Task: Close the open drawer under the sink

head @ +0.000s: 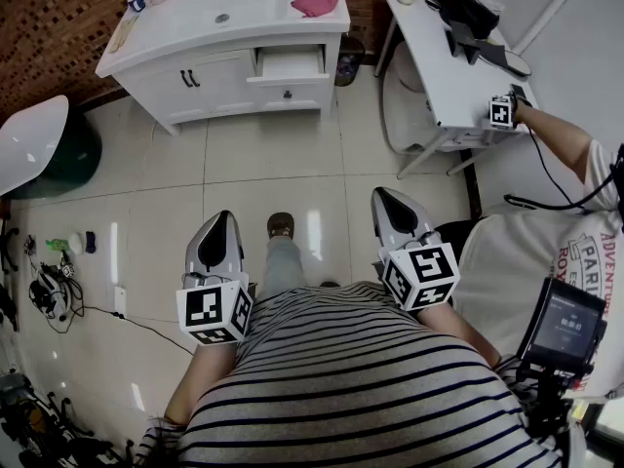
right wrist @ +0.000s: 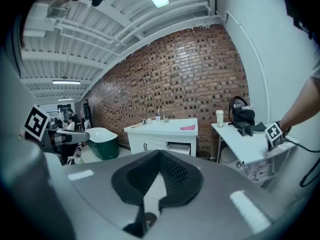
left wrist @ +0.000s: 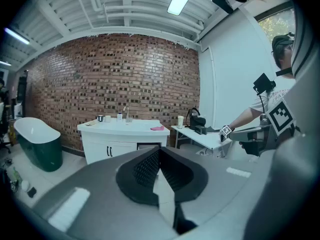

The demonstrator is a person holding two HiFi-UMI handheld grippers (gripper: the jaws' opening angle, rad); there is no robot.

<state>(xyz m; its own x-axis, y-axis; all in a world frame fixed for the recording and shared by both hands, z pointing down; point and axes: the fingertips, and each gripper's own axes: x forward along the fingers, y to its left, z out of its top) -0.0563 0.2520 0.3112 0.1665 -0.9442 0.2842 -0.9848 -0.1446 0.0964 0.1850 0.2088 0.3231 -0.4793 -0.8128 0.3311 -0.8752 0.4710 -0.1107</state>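
Both pairs of jaws are sitting pressed together at the tips and gripping nothing. The left gripper (head: 221, 216) and the right gripper (head: 381, 194) are hanging close in front of the person's waist, pointing ahead over bare tiled floor (head: 273, 169). The task is looking barely begun, at the approach stage. The open drawer (head: 290, 63) is standing well apart from both grippers, jutting from the right side of the white sink cabinet (head: 185, 91), under a worktop (head: 283, 22) carrying a pink cloth (head: 315, 4). The next move is calling for a walk forward, then a flat push with closed jaws on the drawer front, delivered squarely so that it is not skewing as it slides in. Open room is lying straight ahead. The white table (head: 439, 76) and a second person's arm (head: 558, 136) are crowding the right, and a green bathtub (head: 73, 159) is crowding the left.
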